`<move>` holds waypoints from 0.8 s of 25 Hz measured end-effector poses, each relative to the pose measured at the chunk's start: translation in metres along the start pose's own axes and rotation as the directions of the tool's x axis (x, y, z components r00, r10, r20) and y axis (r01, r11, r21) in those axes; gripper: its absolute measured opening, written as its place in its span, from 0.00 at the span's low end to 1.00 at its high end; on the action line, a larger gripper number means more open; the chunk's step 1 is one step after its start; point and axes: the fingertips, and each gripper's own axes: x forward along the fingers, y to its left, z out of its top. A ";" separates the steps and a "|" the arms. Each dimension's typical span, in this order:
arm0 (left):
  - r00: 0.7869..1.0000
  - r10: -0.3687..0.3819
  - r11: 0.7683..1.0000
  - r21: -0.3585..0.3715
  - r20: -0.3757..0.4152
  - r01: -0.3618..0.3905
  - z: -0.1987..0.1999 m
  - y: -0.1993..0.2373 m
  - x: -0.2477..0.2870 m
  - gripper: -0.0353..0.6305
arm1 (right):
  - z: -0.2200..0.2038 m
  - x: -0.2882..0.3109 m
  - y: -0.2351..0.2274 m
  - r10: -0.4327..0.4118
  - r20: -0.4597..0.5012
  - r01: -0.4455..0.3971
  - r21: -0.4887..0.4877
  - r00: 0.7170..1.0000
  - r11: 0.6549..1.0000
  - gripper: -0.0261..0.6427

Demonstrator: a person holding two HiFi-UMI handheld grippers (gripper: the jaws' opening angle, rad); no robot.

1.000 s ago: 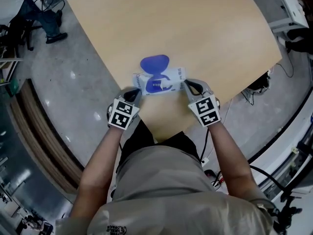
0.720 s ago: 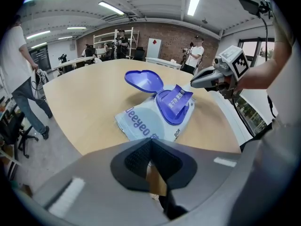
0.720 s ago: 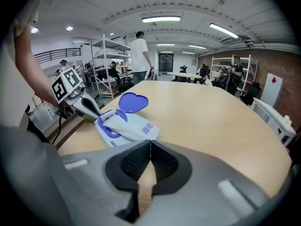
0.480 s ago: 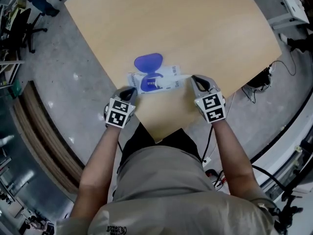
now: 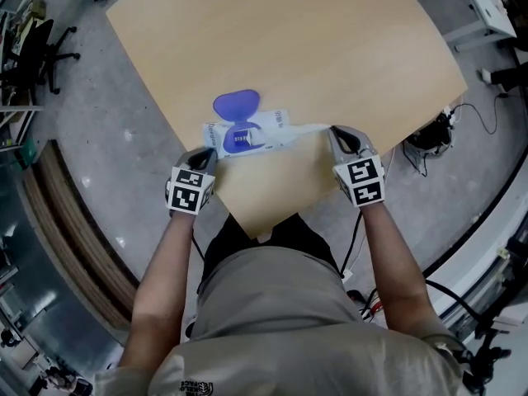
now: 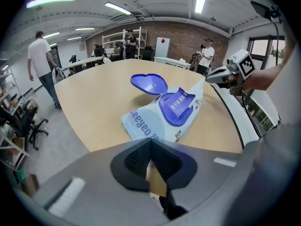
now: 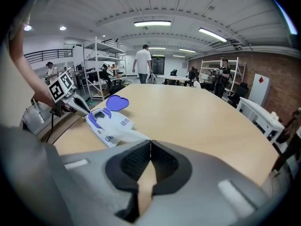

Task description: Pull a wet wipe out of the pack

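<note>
Reaching in on either side of the table's point(image 5: 330, 48) near corner with both forearms stretched forward and splayed slightly outward. Holding the left gripper point(image 5: 206, 153) right at the near-left edge, jaws closed together, seemingly pinching the end seam of the pack point(image 5: 262, 127). Holding the right gripper point(image 5: 337, 132) just inside the near-right edge, jaws clamped on the wet wipe point(image 5: 307, 129), stretched taut from the pack's opening. Leaving the pack flat just inside the near-left edge, with its blue lid point(image 5: 235, 104) flipped open toward the table's middle. Compared with half a second back: carried the right gripper further along toward the right, drawn out more wipe, shifted the left gripper and pack slightly left, spread the grippers wider apart.
</note>
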 end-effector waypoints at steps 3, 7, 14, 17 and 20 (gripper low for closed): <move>0.999 0.044 0.999 -0.018 0.029 -0.044 0.007 0.001 -0.010 0.06 | -0.003 -0.012 -0.007 0.000 0.009 0.001 -0.005 1.000 1.000 0.04; 0.991 0.116 0.993 -0.045 0.073 -0.113 0.019 0.001 -0.030 0.06 | -0.005 -0.028 -0.016 0.006 0.025 -0.005 -0.019 1.000 1.000 0.04; 0.968 0.194 0.979 -0.100 0.160 -0.180 0.031 -0.029 -0.081 0.06 | 0.002 -0.063 -0.022 0.056 0.084 -0.052 -0.053 0.995 0.997 0.04; 0.958 0.198 0.977 -0.126 0.206 -0.175 0.037 -0.046 -0.101 0.06 | 0.011 -0.076 -0.020 0.076 0.118 -0.067 -0.079 0.990 0.995 0.04; 0.951 0.189 0.979 -0.119 0.247 -0.164 0.040 -0.063 -0.123 0.06 | 0.021 -0.093 -0.015 0.085 0.150 -0.072 -0.092 0.985 0.993 0.04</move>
